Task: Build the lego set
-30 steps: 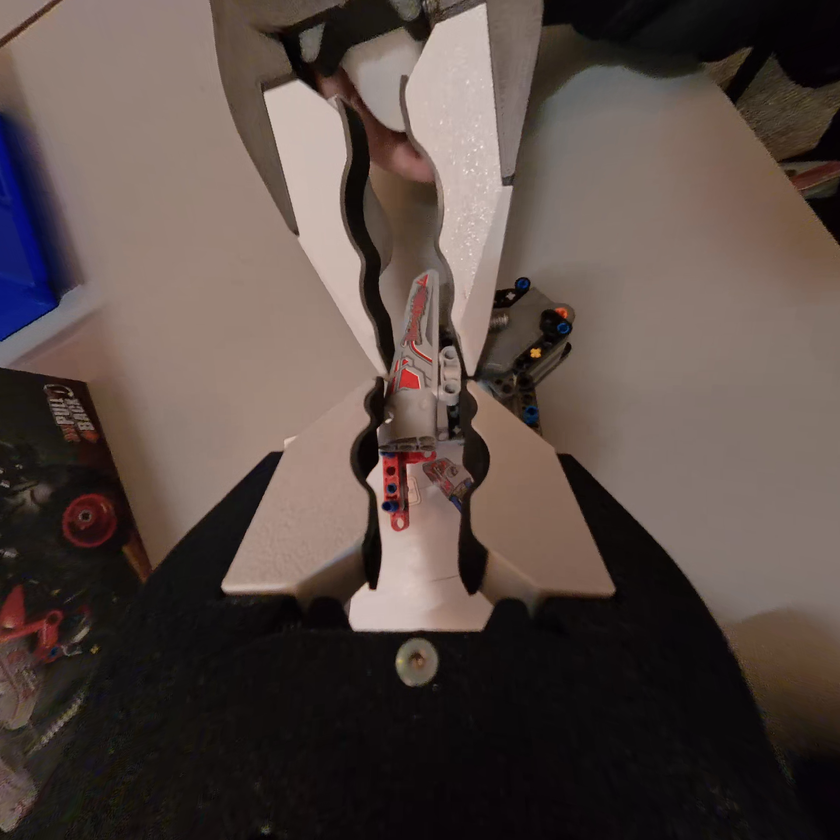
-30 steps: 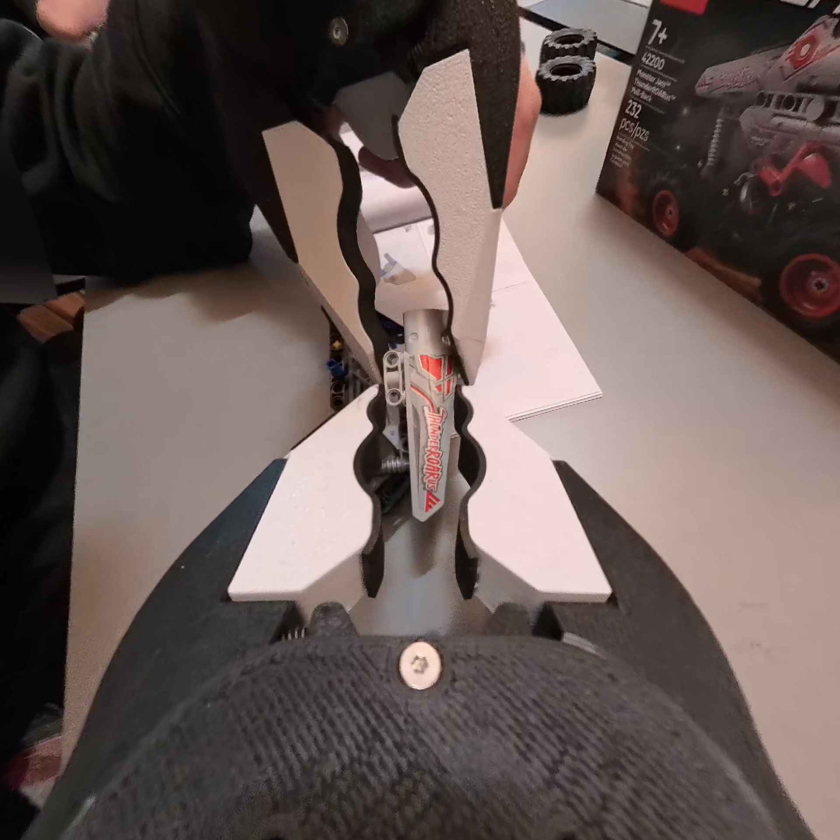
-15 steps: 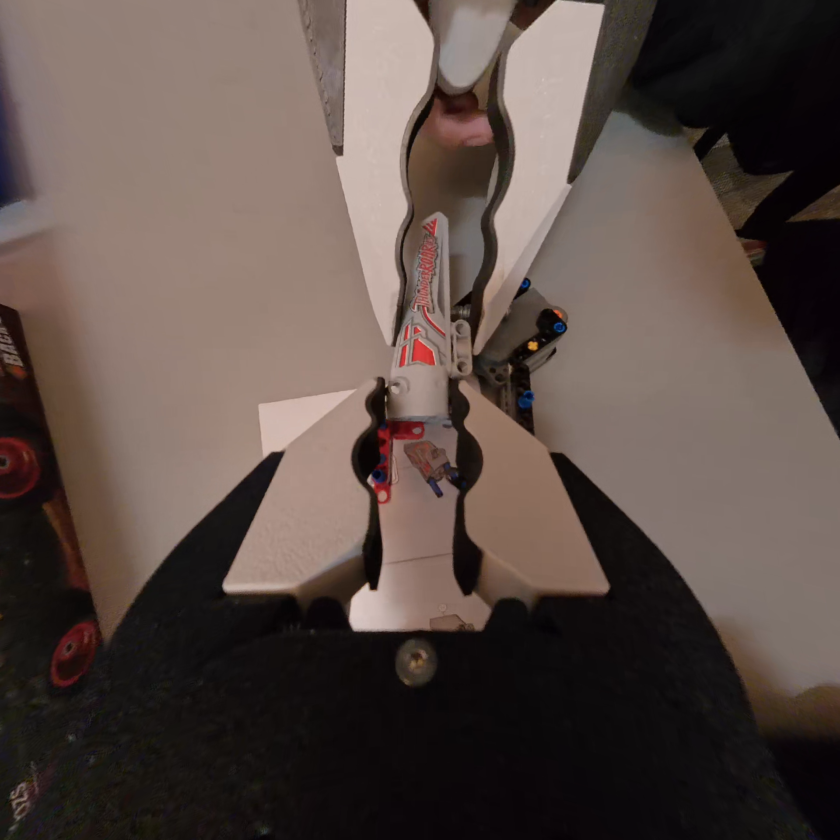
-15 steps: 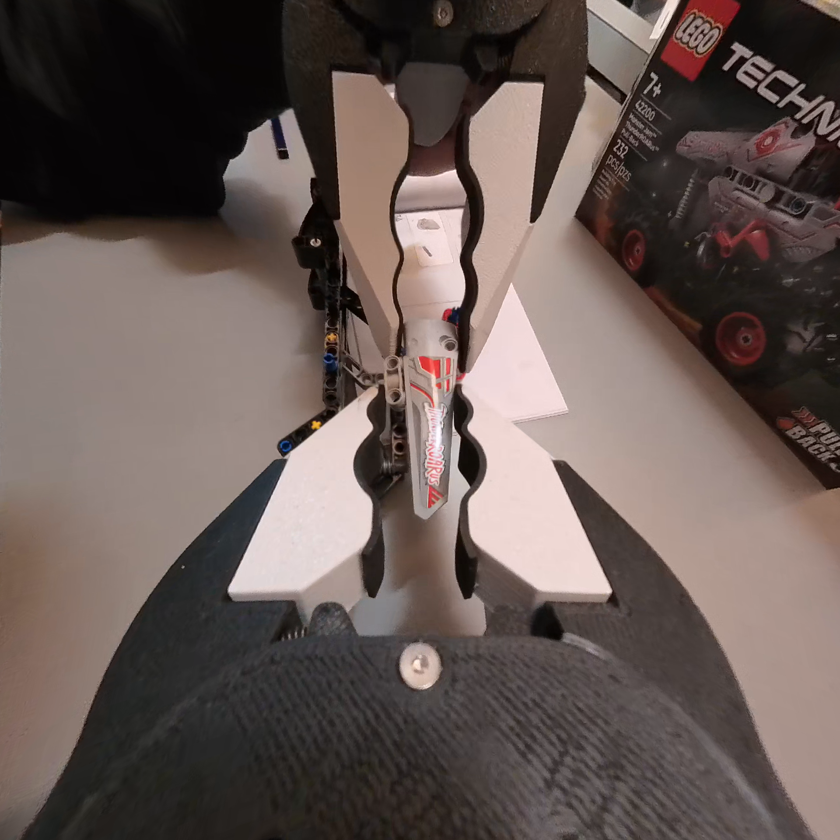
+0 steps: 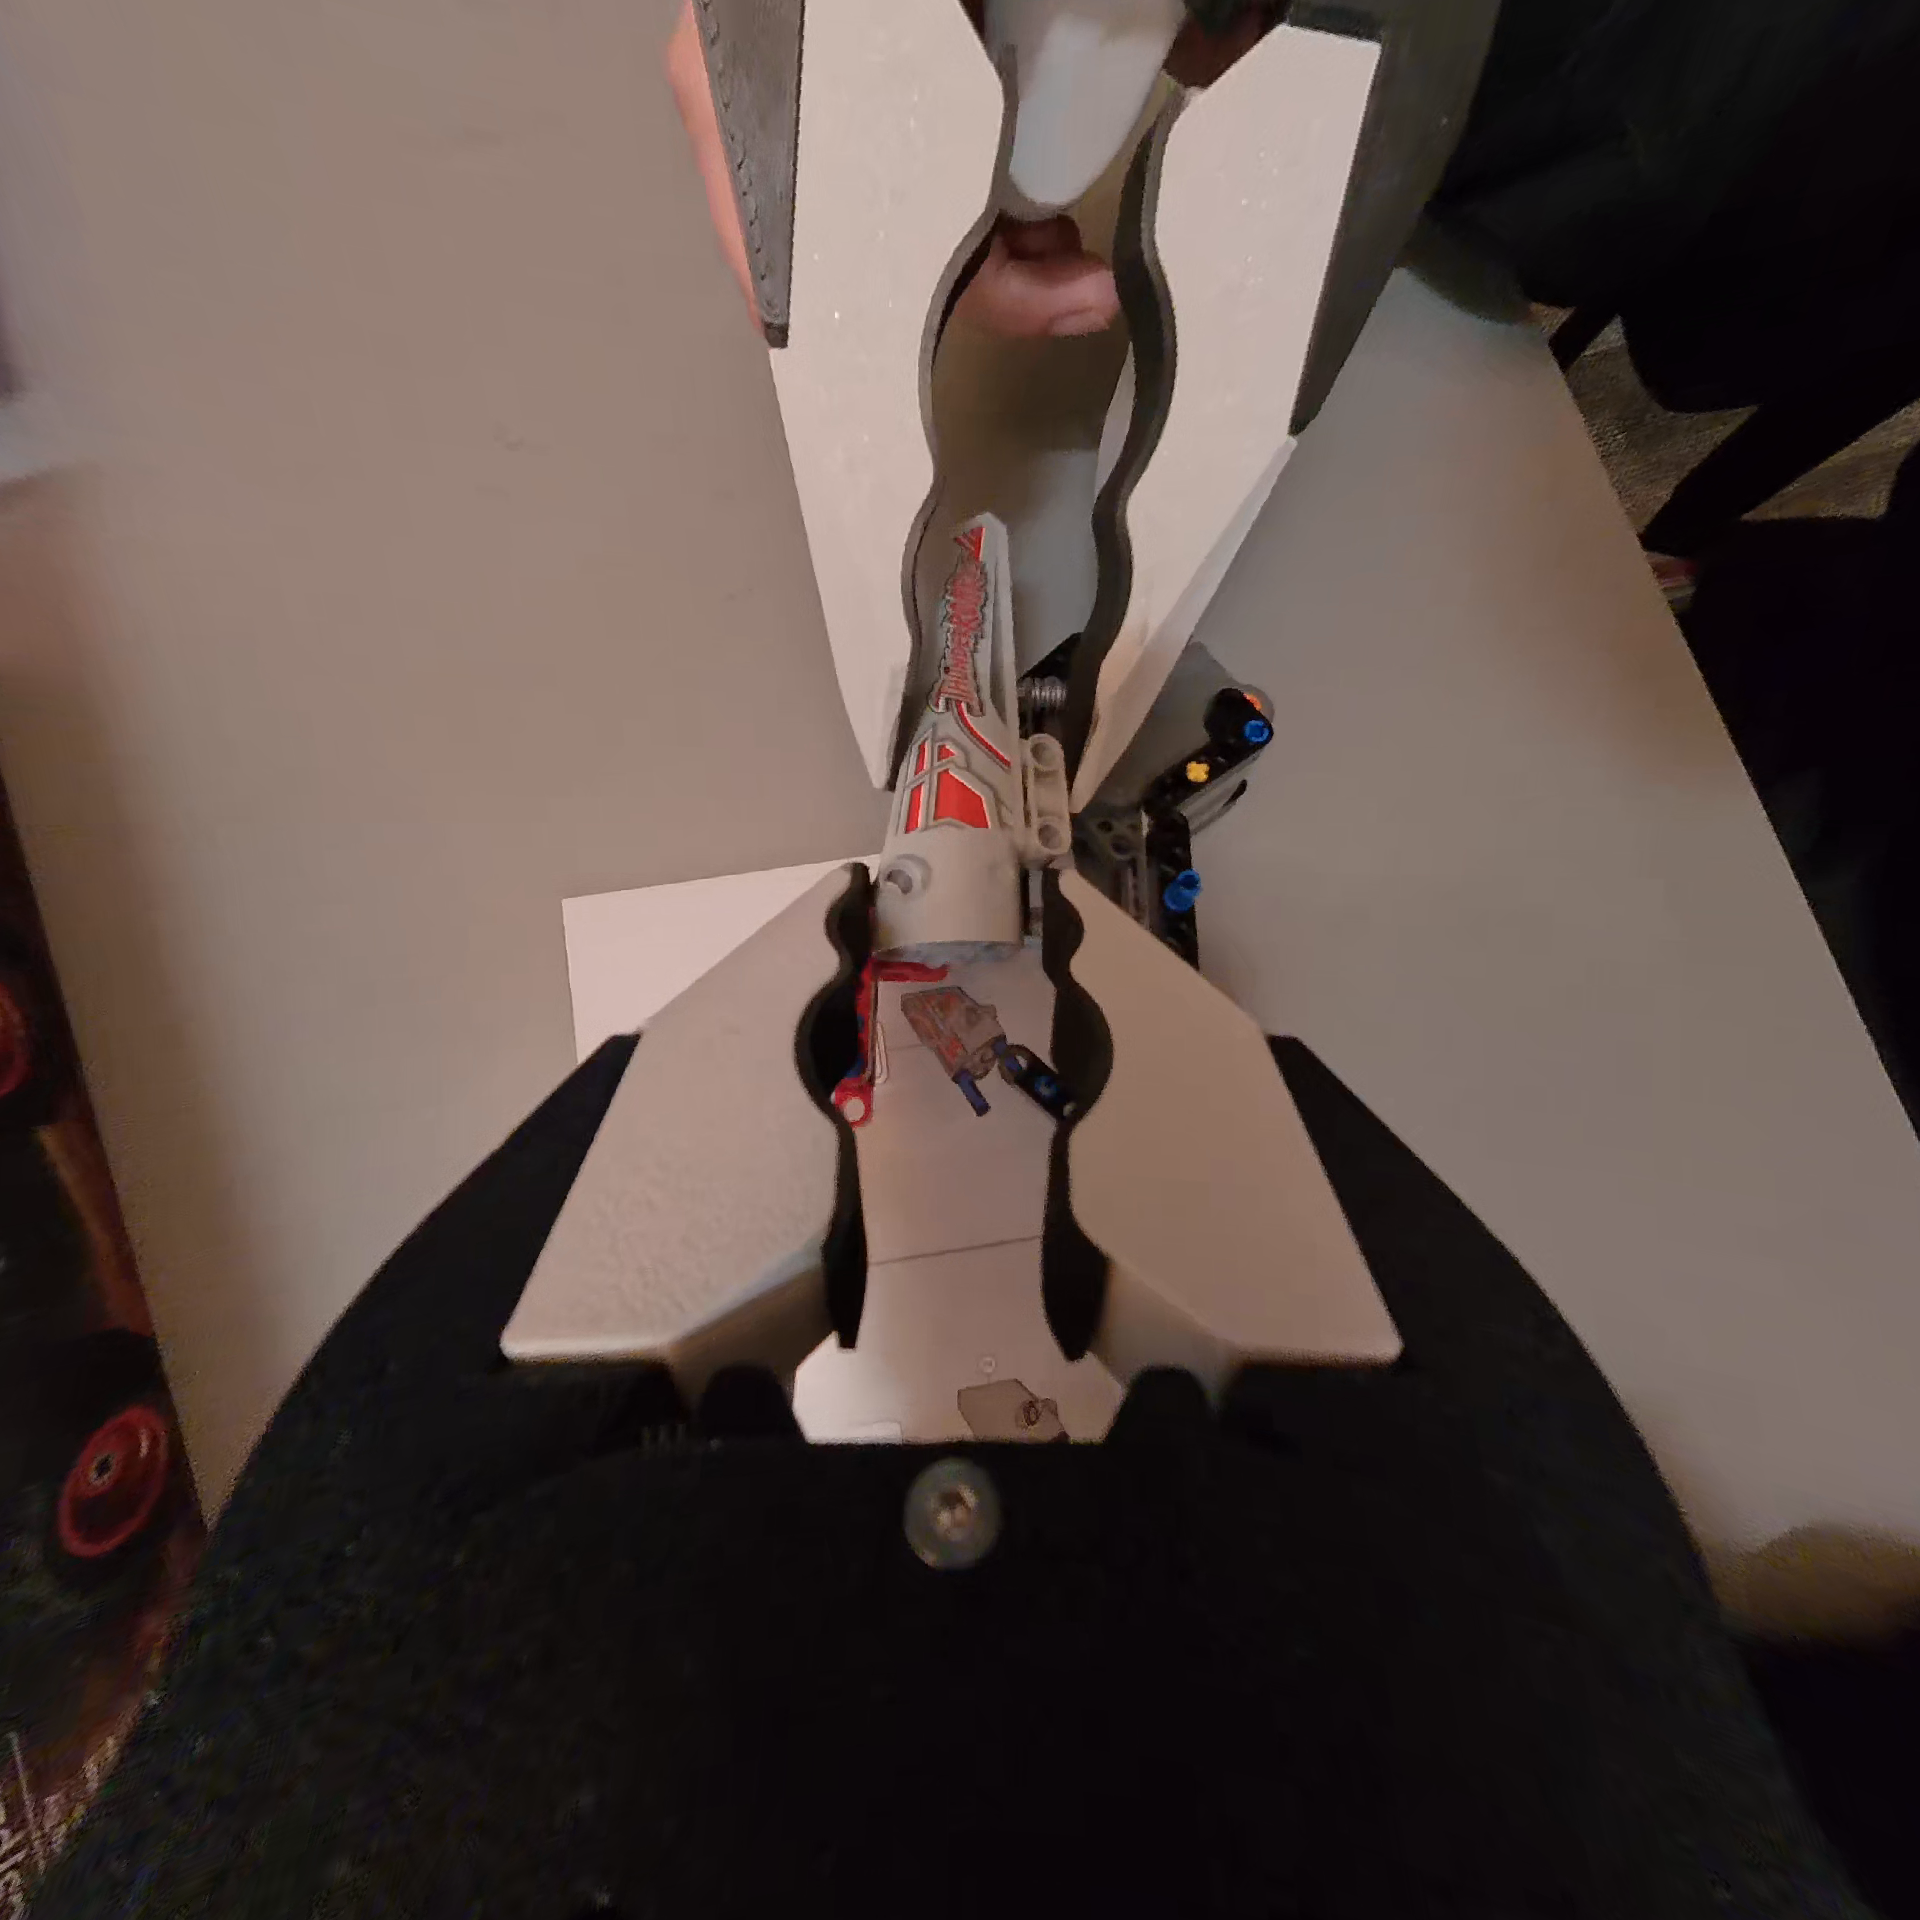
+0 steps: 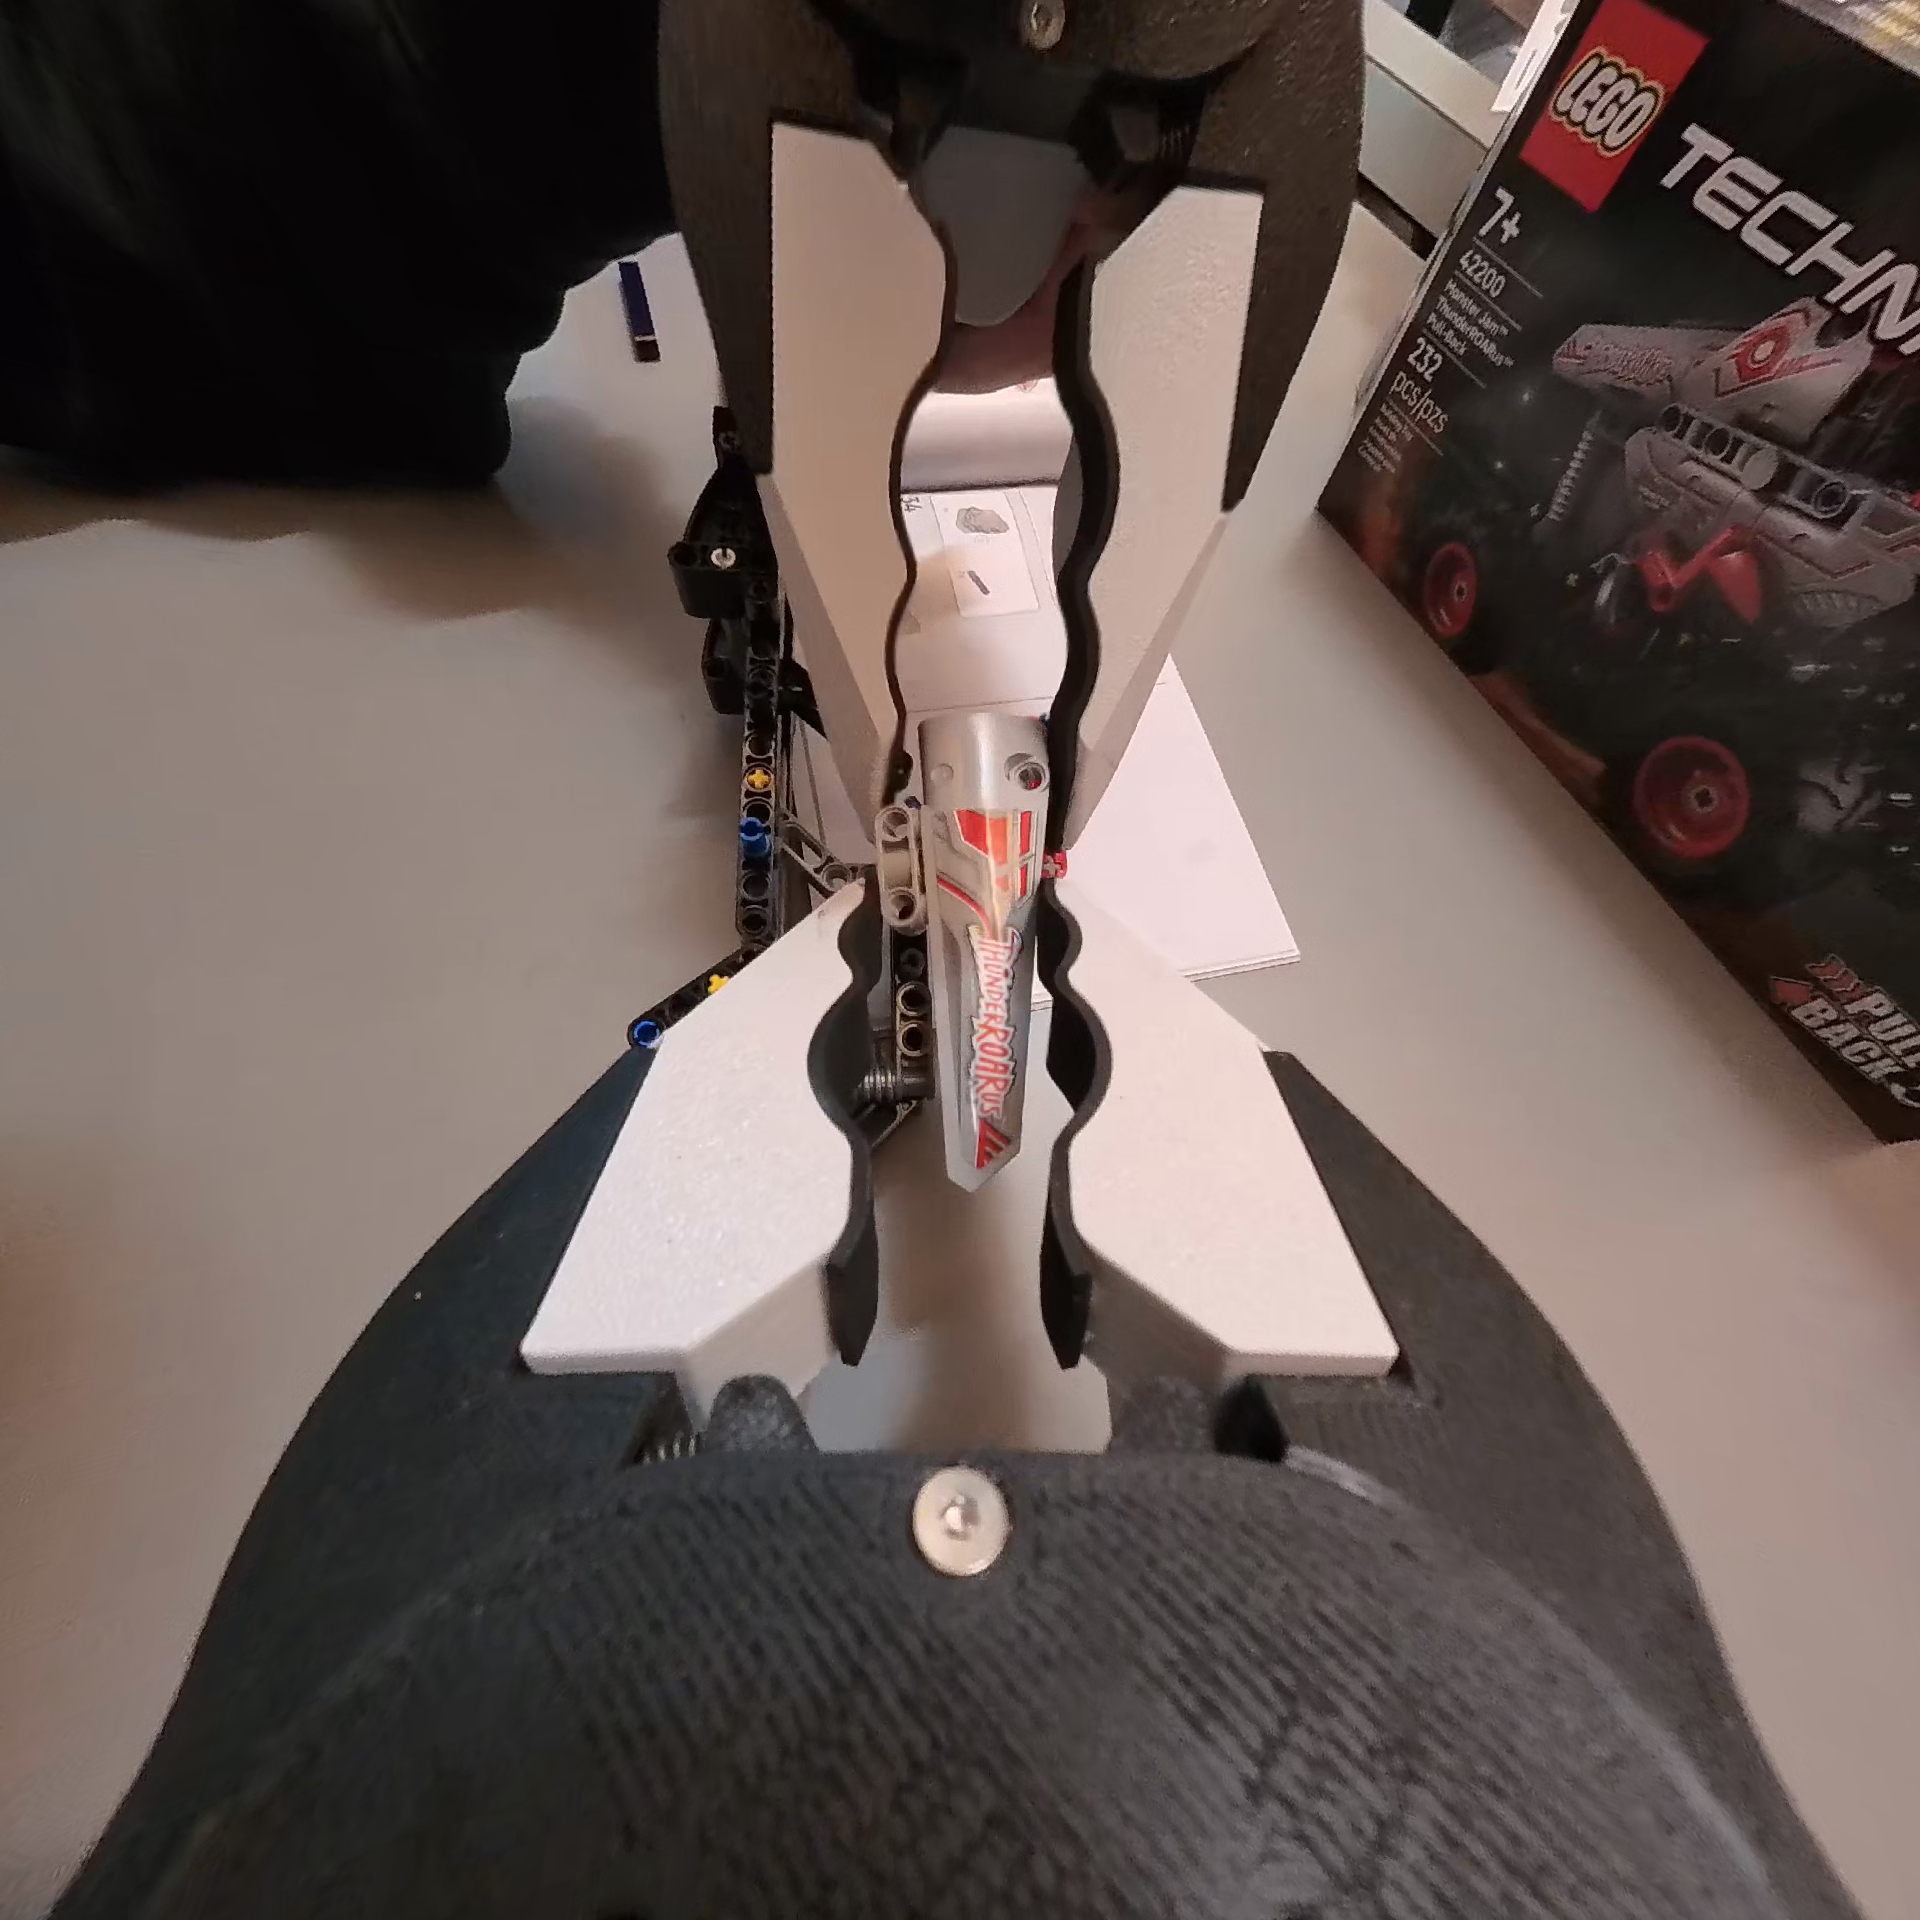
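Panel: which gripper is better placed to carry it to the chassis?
Probably left. The left gripper seems to pinch the panel by its wide end; the tapered end merely lies between the fingers of the right gripper, grip unclear. The chassis lies close beside both.

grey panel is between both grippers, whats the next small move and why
Probably lower the grey panel toward the black frame beside it. The left gripper pinches its wide end, while the right gripper looks loose around the tip, and the frame's holes sit close alongside.
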Available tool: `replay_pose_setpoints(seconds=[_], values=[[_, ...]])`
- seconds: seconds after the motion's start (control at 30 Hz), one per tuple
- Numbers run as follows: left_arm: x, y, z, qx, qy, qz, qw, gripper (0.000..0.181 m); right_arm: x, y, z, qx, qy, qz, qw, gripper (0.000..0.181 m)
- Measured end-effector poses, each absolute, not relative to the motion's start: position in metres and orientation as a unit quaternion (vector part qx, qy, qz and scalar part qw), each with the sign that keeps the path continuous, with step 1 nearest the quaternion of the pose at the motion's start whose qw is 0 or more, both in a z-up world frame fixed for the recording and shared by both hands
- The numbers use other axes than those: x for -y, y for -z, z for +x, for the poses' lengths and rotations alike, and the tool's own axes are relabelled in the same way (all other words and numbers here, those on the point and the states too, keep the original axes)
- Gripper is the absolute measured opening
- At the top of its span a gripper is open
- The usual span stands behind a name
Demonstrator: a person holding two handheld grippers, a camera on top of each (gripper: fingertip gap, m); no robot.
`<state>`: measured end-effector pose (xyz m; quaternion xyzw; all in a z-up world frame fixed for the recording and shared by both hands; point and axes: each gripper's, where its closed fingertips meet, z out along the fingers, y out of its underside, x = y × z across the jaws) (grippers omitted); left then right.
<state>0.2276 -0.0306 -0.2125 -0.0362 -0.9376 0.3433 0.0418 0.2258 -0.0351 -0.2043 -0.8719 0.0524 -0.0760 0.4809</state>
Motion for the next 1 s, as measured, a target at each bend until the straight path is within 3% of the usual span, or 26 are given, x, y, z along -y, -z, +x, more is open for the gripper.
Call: replay_pose_setpoints(seconds=[0.37,0.5,1.0], values=[[0.028,0.214,0.228,0.938,-0.342,-0.039,0.039,0.026,0.034,0.211,0.226,-0.04,0.091,-0.883,0.459,0.027],[0.028,0.211,0.228,0.936,-0.348,-0.042,0.031,0.026,0.033,0.211,0.223,-0.036,0.086,-0.884,0.458,0.037],[0.027,0.213,0.225,0.934,-0.352,-0.058,-0.031,0.026,0.031,0.207,0.22,-0.039,0.07,-0.876,0.476,0.028]])
